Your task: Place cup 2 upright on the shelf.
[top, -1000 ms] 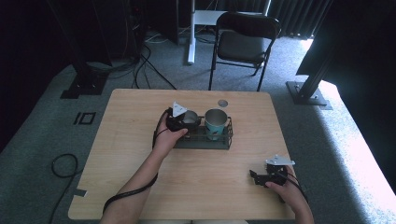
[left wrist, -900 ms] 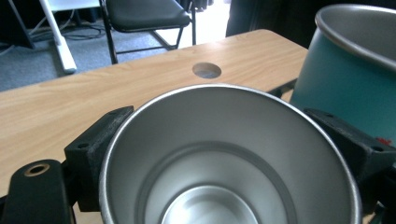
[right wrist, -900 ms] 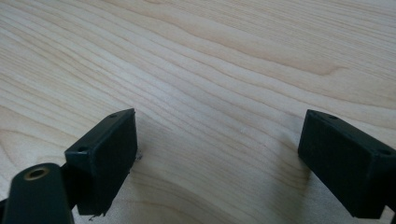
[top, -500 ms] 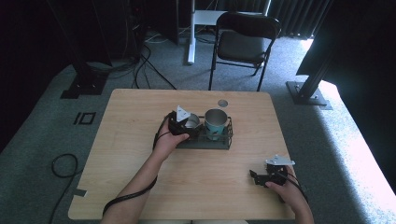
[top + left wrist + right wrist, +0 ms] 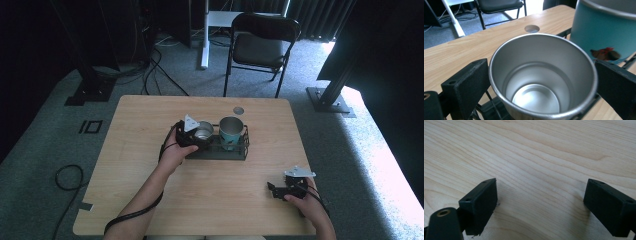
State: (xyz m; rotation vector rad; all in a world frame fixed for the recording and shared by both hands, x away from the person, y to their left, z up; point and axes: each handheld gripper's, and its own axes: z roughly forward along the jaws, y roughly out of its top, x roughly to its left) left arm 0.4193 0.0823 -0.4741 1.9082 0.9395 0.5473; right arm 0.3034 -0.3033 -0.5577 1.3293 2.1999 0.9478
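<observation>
1. The steel cup (image 5: pixel 544 80) (frame centre, in the black rack (image 5: pixel 235 152)) is flanked by the left gripper (image 5: pixel 192 135), fingers (image 5: pixel 465 87) apart, not visibly clamped.
2. The adjacent teal cup (image 5: pixel 604 32) could be knocked.
3. The right gripper (image 5: pixel 544 207) rests open on the surface (image 5: pixel 536 152).

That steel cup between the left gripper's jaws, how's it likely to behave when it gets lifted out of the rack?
The steel cup looks thin-walled and empty, so probably light and rigid. Its smooth, polished wall tapers toward the base, so it may slip down between the left gripper jaws unless squeezed firmly. Sitting close to the teal cup in the wire rack, it could knock it.
</observation>
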